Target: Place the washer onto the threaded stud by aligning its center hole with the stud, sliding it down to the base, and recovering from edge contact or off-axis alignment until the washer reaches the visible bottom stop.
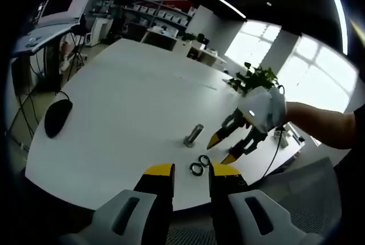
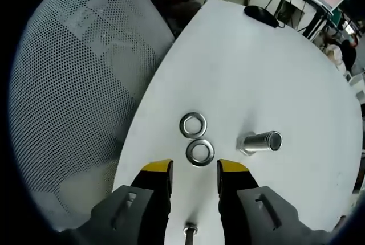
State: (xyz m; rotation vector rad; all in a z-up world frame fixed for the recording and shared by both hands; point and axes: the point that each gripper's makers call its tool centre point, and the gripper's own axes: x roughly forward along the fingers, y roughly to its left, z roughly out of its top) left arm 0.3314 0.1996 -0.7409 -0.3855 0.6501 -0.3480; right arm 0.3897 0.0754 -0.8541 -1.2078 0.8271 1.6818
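Steel washers, two of them, were seen lying flat on the white table (image 2: 274, 62), touching or nearly touching each other. In the right gripper view the nearer washer (image 2: 200, 152) lay just ahead of the right gripper (image 2: 194, 168), with the farther washer (image 2: 193, 125) just beyond it. The threaded stud (image 2: 260, 142) was found near them, off to one side; it appeared to be tipped over or strongly leaning rather than upright, though the fisheye made this hard to settle. A mesh chair back (image 2: 74, 85) was seen beside the table edge.

The right gripper's jaws were parted and nothing was held between them. The left gripper (image 1: 190, 171) was likewise released and empty, hovering at the table edge just short of the washers (image 1: 200, 164). In that view the right gripper (image 1: 225, 149) was seen coming in from the right, held by a gloved hand (image 1: 263, 108), with the stud (image 1: 194, 134) beyond it. A computer mouse (image 1: 57, 116) lay well apart from the work.

The step in hand was judged to be the pick-up of the nearer washer. It would be done well if the jaws were lowered squarely over the one washer, so that its neighbour was not dragged along, and closed across its rim with the hole left free. A flat ring on a smooth table is likely to slip, so a slow, low closure would be advised. If the stud is indeed lying down, it would have to be steadied by the left gripper first.
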